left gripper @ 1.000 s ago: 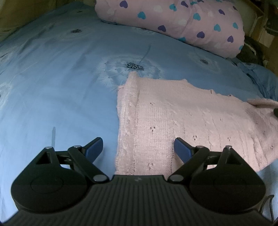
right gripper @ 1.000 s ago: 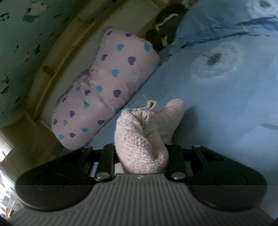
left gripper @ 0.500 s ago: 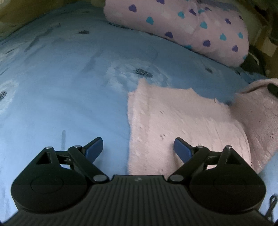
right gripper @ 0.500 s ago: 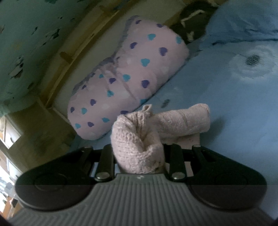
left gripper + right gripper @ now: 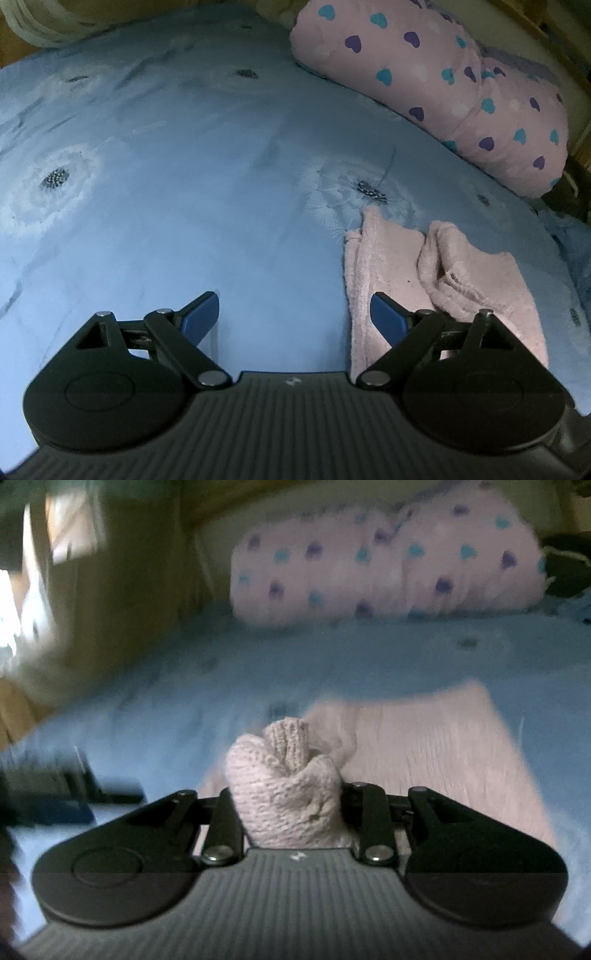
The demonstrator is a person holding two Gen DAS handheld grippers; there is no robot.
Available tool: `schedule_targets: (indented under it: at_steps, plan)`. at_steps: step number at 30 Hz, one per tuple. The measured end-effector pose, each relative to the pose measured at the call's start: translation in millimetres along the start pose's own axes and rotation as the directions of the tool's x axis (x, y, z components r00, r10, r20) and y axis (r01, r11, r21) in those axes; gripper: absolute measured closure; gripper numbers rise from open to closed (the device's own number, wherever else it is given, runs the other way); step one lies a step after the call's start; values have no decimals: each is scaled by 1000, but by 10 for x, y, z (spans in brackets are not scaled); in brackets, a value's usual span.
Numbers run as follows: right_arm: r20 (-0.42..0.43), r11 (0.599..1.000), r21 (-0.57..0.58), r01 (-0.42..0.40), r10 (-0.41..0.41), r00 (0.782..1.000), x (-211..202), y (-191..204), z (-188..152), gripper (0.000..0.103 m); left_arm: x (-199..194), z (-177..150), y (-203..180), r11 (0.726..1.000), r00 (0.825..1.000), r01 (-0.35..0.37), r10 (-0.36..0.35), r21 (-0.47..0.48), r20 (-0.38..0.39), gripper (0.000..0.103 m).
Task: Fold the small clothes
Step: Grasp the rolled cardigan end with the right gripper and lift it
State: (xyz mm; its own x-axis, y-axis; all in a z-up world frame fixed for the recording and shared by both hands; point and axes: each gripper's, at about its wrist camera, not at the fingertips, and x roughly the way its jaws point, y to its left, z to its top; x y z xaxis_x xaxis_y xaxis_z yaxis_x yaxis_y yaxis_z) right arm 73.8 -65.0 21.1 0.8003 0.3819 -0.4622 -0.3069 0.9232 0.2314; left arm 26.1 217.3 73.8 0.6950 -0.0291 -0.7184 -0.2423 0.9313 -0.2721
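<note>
A pale pink knitted garment (image 5: 443, 280) lies on the blue bedsheet (image 5: 184, 184), its right part laid back over the rest. My left gripper (image 5: 293, 315) hovers open over bare sheet just left of the garment's edge, with nothing between its blue pads (image 5: 199, 314). In the blurred right wrist view my right gripper (image 5: 291, 805) is shut on a bunched end of the pink knitted garment (image 5: 284, 786), above the flat part of it (image 5: 424, 746). The dark shape at the left of that view is the left gripper (image 5: 66, 797).
A pink pillow with blue and purple hearts (image 5: 443, 85) lies along the far side of the bed, also in the right wrist view as the pillow (image 5: 388, 557). A wooden bed frame and a wall stand behind it. Dark fabric (image 5: 565, 568) sits at the pillow's right end.
My right gripper has swung across with the bunched knit and rolled level, folding the garment's right part over itself. My left gripper has slid left off the garment onto bare sheet.
</note>
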Motion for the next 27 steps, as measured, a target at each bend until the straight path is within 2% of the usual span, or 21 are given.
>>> schedule_targets:
  at_steps: [3, 5, 9, 12, 14, 17, 20, 21, 23, 24, 25, 27]
  plan:
    - [44, 996, -87, 19, -15, 999, -35, 71, -119, 73, -22, 2, -7, 1000, 1000, 9, -9, 7, 4, 11]
    - [38, 996, -83, 18, -15, 999, -35, 75, -100, 73, -36, -11, -15, 1000, 1000, 17, -17, 8, 3, 11]
    - [42, 999, 34, -3, 2, 999, -38, -20, 42, 74, -66, -5, -2, 1000, 1000, 26, -26, -4, 12, 11]
    - [111, 979, 201, -40, 18, 994, -95, -77, 242, 74, -94, 19, 59, 999, 1000, 24, -24, -27, 20, 11]
    - [164, 973, 220, -65, 29, 986, -170, -18, 332, 74, -96, 43, 110, 999, 1000, 23, -22, -49, 23, 11]
    - [190, 987, 130, -96, 70, 979, -217, 166, 272, 74, -97, 67, 173, 997, 1000, 22, -20, -79, 23, 11]
    - [66, 999, -7, -35, 35, 997, -47, 381, 27, 72, -107, 64, 174, 996, 999, 29, -27, -79, 19, 11]
    - [27, 999, -36, -15, 16, 1000, 14, 423, -74, 69, -110, 66, 165, 997, 999, 34, -33, -72, 19, 11]
    - [72, 991, -132, 4, 6, 997, -41, 517, -226, 63, -115, 59, 137, 998, 999, 41, -39, -57, 22, 11]
    - [77, 983, -183, 11, 4, 997, -83, 571, -259, 51, -115, 56, 123, 998, 999, 45, -44, -52, 23, 11]
    - [65, 978, -207, -7, 21, 998, -123, 600, -270, 42, -117, 53, 107, 997, 998, 52, -51, -49, 24, 11]
    - [49, 976, -206, -69, 80, 996, -230, 589, -263, 38, -120, 48, 52, 997, 997, 70, -69, -42, 28, 11]
